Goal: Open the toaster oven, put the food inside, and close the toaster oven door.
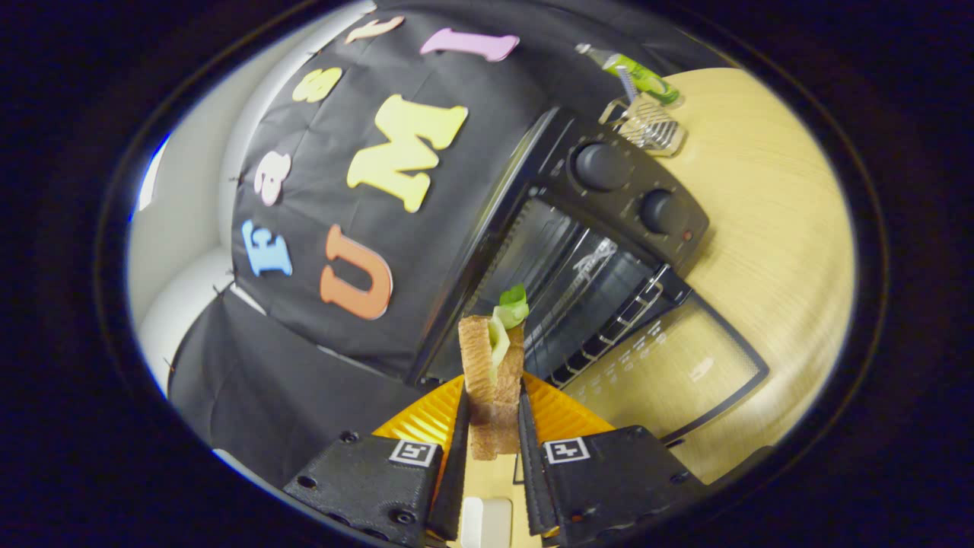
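Two fingers of the tongs press a sandwich upright between them, its bread slices and green lettuce rising just ahead of the toaster oven. The oven's door lies folded down flat over the wooden surface, leaving the cavity and wire rack open beyond the sandwich. An orange plate sits under the fingers.

A pale wooden table carries the toaster oven; beside its knobs lie a metal strainer and green tube.
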Demonstrator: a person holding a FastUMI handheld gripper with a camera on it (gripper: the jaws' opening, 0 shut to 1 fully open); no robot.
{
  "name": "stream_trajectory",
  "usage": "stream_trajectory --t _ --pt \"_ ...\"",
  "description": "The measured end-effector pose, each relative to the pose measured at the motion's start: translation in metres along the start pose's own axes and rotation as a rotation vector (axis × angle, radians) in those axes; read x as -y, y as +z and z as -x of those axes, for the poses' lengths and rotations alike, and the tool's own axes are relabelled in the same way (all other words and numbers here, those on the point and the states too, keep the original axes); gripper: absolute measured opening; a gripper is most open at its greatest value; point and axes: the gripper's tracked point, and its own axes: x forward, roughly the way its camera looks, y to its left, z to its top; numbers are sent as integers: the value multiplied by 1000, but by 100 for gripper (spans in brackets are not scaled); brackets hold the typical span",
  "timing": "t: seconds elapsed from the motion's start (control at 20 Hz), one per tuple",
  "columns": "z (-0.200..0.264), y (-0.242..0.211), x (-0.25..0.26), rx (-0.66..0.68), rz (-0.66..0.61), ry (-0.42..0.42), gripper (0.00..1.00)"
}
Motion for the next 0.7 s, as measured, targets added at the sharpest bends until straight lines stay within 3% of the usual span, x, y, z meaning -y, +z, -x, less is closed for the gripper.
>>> stream_trajectory --t 0.25,0.45,0.7 --pt "11 11 3 186 -114 -71 38" --pt "7 13 5 161 -150 -81 38" --pt "9 17 7 157 -41 -142 38"
